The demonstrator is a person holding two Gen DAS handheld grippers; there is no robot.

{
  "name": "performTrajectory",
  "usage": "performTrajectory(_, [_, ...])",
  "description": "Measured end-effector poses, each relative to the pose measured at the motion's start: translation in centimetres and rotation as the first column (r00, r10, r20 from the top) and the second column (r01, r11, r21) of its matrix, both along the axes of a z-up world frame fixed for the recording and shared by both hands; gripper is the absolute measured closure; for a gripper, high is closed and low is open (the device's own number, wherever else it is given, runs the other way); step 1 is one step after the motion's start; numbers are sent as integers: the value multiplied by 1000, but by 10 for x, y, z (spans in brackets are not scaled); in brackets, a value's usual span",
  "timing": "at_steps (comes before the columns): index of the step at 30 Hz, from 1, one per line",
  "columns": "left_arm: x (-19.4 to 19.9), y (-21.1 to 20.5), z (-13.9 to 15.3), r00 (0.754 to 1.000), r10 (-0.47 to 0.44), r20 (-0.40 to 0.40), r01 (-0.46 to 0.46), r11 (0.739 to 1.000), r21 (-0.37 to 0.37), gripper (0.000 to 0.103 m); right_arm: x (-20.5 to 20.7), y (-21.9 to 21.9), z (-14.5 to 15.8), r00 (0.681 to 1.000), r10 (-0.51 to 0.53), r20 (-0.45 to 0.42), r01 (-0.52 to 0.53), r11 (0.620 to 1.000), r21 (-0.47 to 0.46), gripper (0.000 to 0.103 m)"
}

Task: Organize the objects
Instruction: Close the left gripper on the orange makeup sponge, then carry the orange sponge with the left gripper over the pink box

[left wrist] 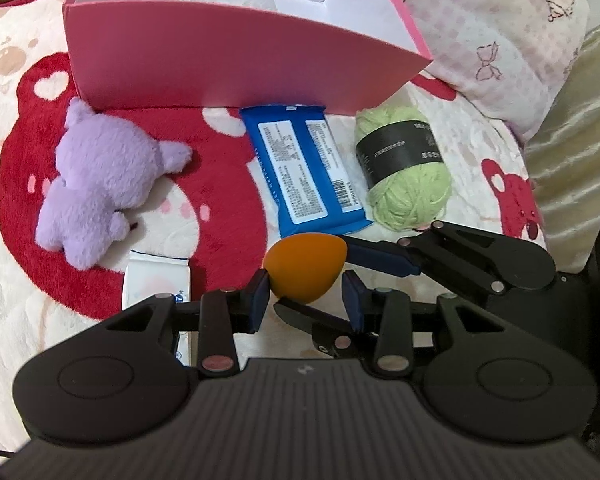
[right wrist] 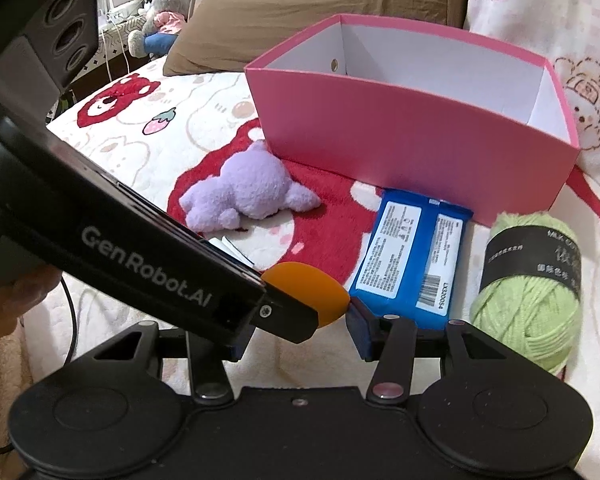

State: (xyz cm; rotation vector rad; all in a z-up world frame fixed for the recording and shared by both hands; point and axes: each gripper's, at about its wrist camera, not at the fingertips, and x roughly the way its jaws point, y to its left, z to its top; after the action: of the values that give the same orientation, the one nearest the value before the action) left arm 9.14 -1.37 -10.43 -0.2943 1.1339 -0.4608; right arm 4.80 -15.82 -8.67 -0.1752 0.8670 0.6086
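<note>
Sponge point(left wrist: 306, 270), orange, egg-shaped, clamped between both the left gripper point(left wrist: 306, 300) and right gripper point(right wrist: 300, 322).

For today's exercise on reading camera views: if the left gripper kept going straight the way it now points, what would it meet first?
The left gripper already has the orange sponge between its fingers. Straight beyond lies the blue packet, probably first, then the pink box; depth is uncertain.

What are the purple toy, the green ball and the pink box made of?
Purple toy: plush fabric, going by its fuzzy, fluffy pile.
Green ball: wound yarn, maybe wool or acrylic; strands show, with a dark paper band.
Pink box: likely cardboard, with thin, flat, matte walls, white inside.
</note>
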Motion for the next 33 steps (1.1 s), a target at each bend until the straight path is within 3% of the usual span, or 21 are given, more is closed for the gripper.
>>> performTrajectory(16, [-4,-2,22,997,-52,58,54,998,-36,65,-1,-9,20,998,3,61,-3,1000,6,45])
performTrajectory(33, [-6,8,52,990,-38,138,48,996,-71,63,-3,-6,50,986,44,163,-41,999,-22,43])
